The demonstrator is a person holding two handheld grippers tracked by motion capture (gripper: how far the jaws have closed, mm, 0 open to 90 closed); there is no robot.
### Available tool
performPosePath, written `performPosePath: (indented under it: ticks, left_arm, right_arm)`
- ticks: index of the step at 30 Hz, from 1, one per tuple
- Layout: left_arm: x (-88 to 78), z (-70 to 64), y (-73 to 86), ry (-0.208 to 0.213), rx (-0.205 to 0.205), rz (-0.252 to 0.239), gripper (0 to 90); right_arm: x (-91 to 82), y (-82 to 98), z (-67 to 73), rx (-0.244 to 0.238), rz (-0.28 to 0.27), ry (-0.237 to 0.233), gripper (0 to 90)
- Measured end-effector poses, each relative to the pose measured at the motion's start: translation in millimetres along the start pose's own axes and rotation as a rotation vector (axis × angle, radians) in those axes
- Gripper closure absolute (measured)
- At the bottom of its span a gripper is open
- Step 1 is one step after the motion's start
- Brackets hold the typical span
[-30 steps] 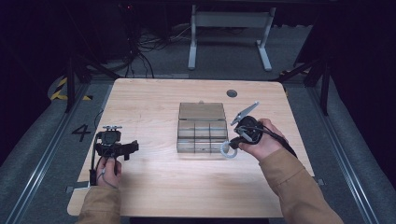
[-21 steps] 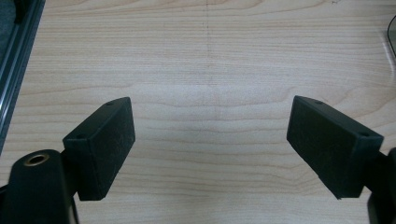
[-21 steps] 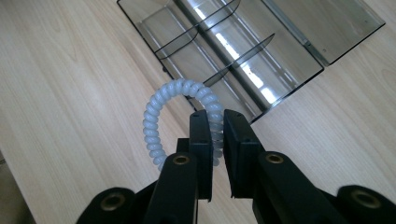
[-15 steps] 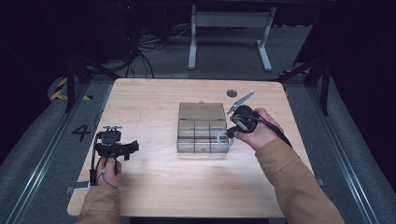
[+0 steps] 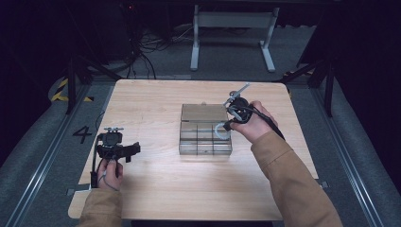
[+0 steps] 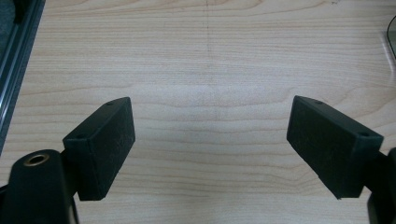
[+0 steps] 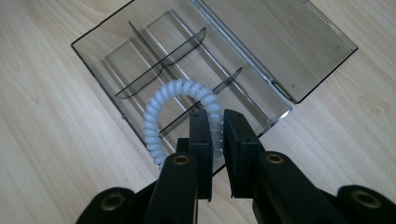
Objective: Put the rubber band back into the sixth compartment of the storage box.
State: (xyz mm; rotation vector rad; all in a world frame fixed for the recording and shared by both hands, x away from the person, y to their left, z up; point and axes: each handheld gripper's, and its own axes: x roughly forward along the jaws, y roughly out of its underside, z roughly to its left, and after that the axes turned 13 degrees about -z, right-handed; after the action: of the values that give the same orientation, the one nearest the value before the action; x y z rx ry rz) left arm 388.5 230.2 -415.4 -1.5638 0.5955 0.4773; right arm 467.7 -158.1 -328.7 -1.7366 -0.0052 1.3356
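A clear plastic organizer box (image 5: 205, 142) with dividers lies open at the table's middle, its lid (image 5: 204, 113) flat behind it. My right gripper (image 5: 228, 126) is shut on a white spiral hair tie (image 7: 180, 114), which hangs over the box's right-hand compartments (image 7: 154, 70). In the high view the hair tie (image 5: 220, 131) shows pale above the box's right side. My left gripper (image 5: 132, 149) rests low over the table at the left, open, with bare wood between its pads (image 6: 105, 144).
The wooden table (image 5: 156, 189) has rounded corners and a dark floor around it. A metal rail (image 6: 11, 60) runs along the table's left side. A small dark round thing (image 5: 232, 93) lies on the table behind the lid.
My right gripper carried the hair tie from the table right of the box up and over the box's right side. The left gripper stayed where it was.
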Motion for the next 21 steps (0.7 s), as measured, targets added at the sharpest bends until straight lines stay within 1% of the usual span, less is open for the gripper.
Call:
performPosePath:
  ticks: [2, 4, 7, 13, 15, 20, 21]
  left_arm:
    - [0.0, -0.1, 0.0, 0.0, 0.0, 0.0, 16.0]
    - [0.1, -0.1, 0.0, 0.0, 0.0, 0.0, 16.0]
    - [0.1, -0.2, 0.0, 0.0, 0.0, 0.0, 15.9]
    - [-0.1, -0.3, -0.1, 0.0, 0.001, 0.0, 16.0]
    - [-0.1, -0.3, -0.1, 0.001, 0.0, 0.0, 16.0]
    - [-0.2, 0.0, -0.1, 0.001, 0.001, 0.0, 16.0]
    - [-0.1, -0.1, -0.1, 0.0, 0.0, -0.001, 16.0]
  right_arm:
    - [2.8, -0.4, -2.1, 0.014, -0.004, 0.008, 83.1]
    - [4.8, -0.8, -3.0, 0.028, 0.004, 0.015, 83.1]
    - [8.1, -0.8, -3.5, 0.031, 0.015, 0.032, 83.1]
    - [17.3, 0.2, -2.5, 0.027, 0.04, 0.034, 83.1]
    - [19.0, 0.4, -2.6, 0.024, 0.043, 0.028, 83.1]
    - [26.8, 2.6, -1.7, 0.032, 0.071, 0.024, 83.1]
    - [27.7, 3.0, -1.4, 0.027, 0.074, 0.021, 83.1]
